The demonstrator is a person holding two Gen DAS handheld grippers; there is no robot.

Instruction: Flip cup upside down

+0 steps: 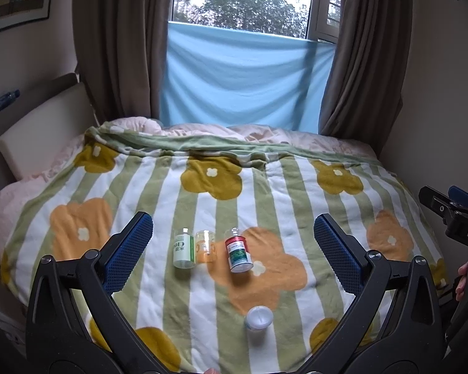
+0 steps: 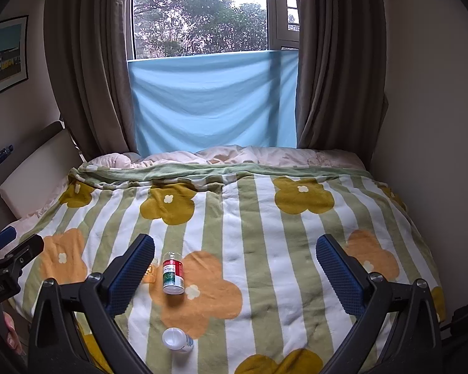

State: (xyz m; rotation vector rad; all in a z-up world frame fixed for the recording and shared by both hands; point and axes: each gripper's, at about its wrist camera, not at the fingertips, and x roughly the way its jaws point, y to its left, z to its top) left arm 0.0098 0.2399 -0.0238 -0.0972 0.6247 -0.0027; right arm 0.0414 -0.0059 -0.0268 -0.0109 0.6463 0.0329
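White bottle (image 1: 259, 319) lies nearest on the blanket (image 1: 284, 187). Both grippers hover with jaws wide apart, empty. Clear cup (image 1: 205, 246) stands farther off, between a green bottle (image 1: 184, 249) and a red bottle (image 1: 238, 254). Approach stage; next, reach between the bottles without toppling them.

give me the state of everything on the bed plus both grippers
small clear plastic cup with orange print: upright, mouth up, untouched
green-labelled white bottle: upright, beside the cup
red-and-green-labelled bottle: upright, tilted slightly
white-capped bottle: nearest the camera, standing or lying unclear
left gripper: open, empty
right gripper: open, empty
window: pane ajar
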